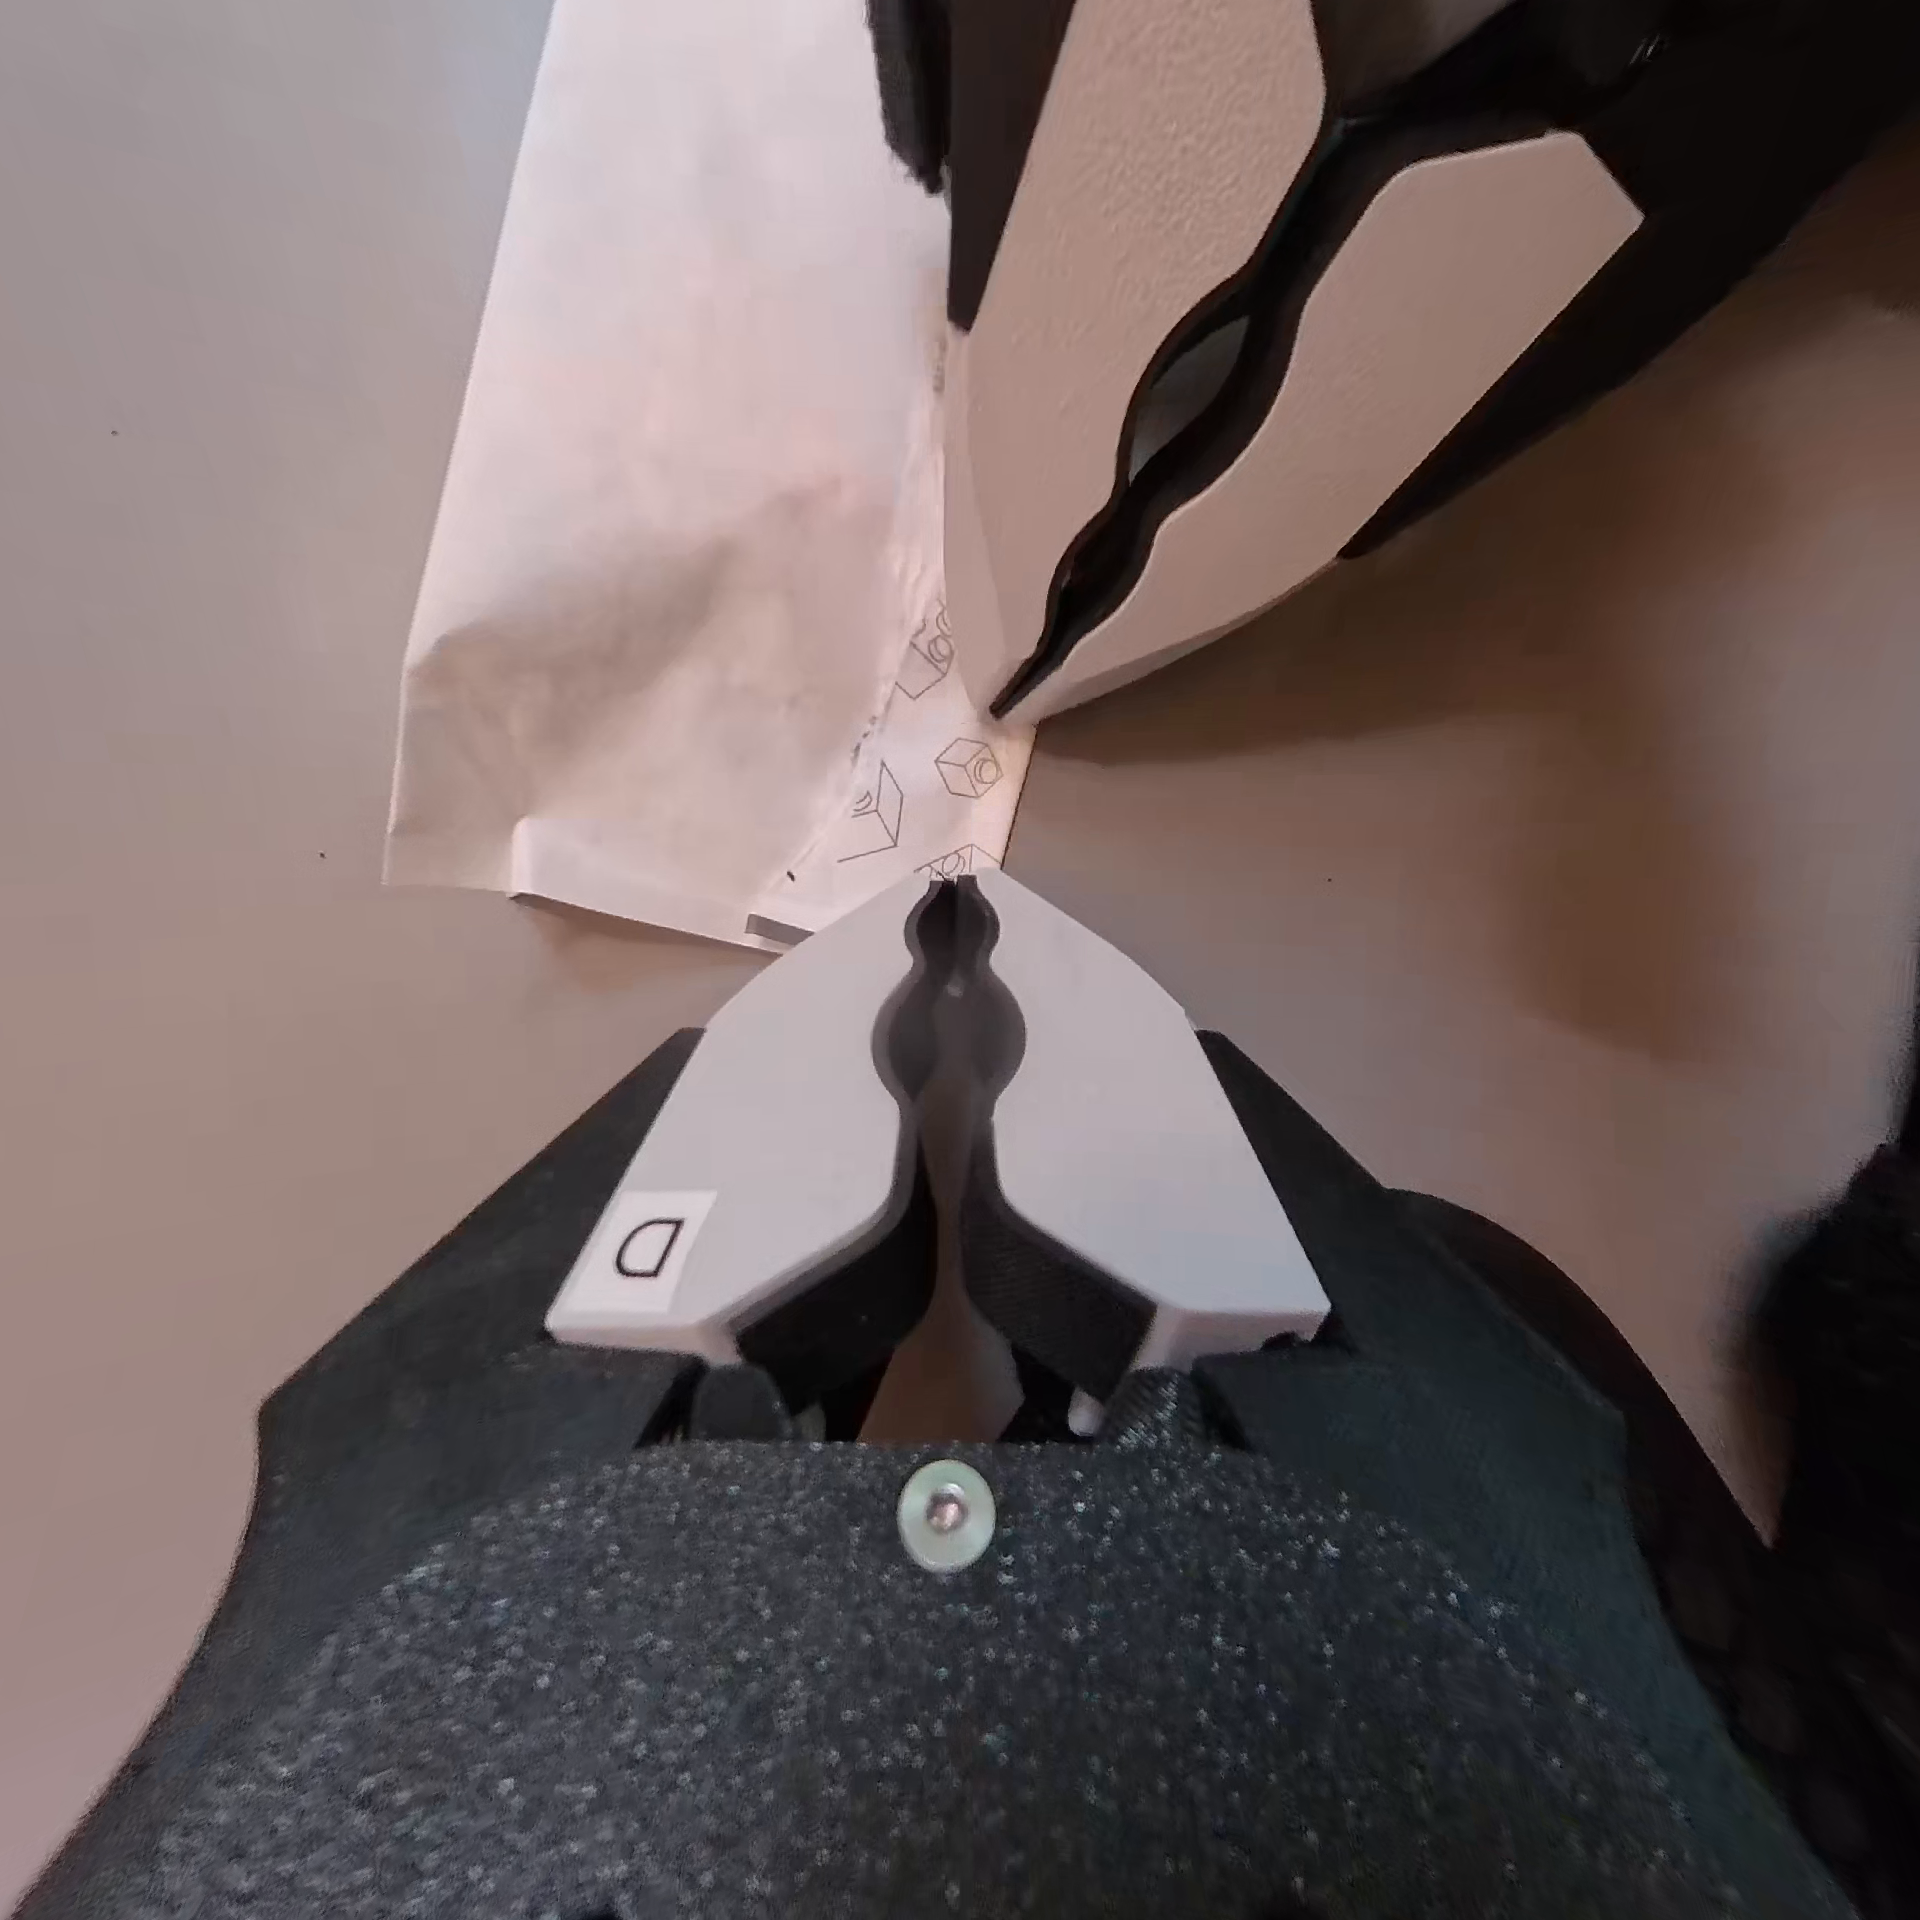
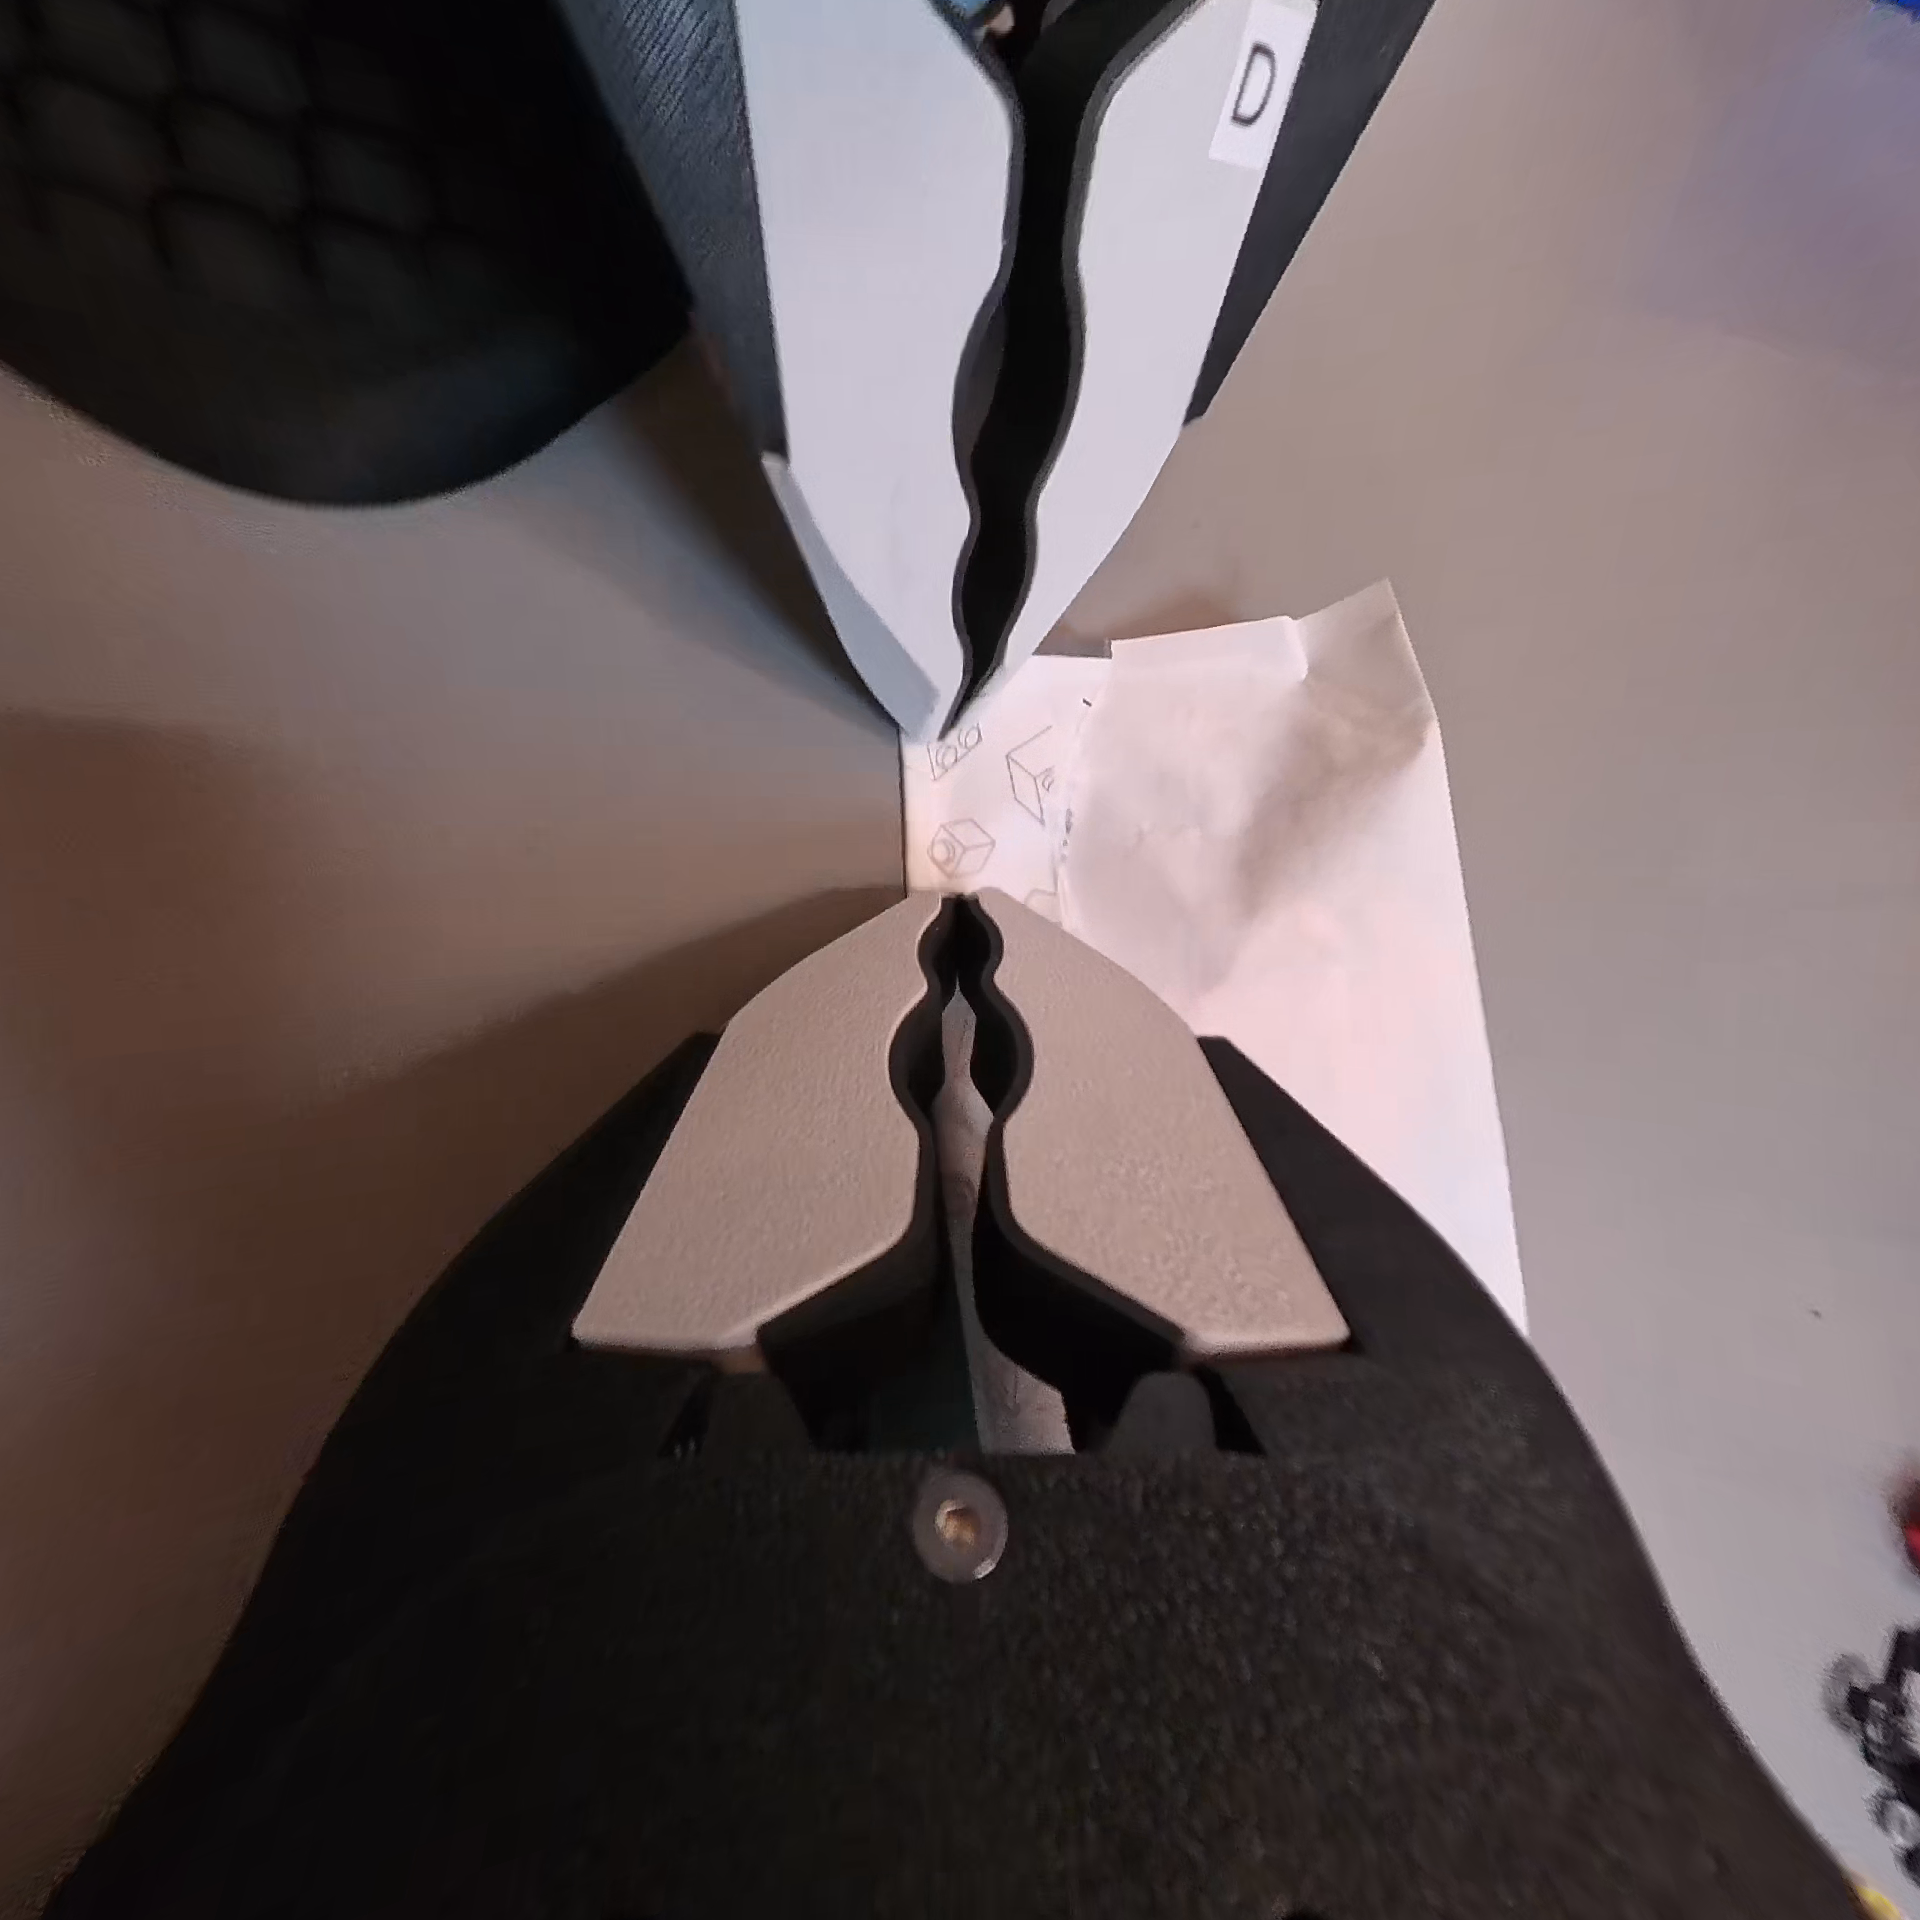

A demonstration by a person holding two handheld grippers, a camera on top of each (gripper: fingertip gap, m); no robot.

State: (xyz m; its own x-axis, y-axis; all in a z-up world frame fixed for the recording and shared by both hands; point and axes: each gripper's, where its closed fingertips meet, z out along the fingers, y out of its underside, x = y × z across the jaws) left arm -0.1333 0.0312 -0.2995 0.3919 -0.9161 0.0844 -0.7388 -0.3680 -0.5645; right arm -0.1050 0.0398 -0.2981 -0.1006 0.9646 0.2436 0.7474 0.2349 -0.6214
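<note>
Grey worktop (image 1: 208, 520) carries our white paper bag (image 1: 665, 582), printed with small brick drawings along one end. We pinch that end with both tools: left tool (image 1: 948, 881) clamped at one corner, right tool (image 2: 956, 902) at the other.

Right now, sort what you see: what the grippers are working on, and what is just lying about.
In hand:
- white paper bag, printed end pinched at two spots
- left gripper, shut on it
- right gripper, shut on it

Lying about:
- small dark and red pieces at the table edge
- black mesh object
</note>
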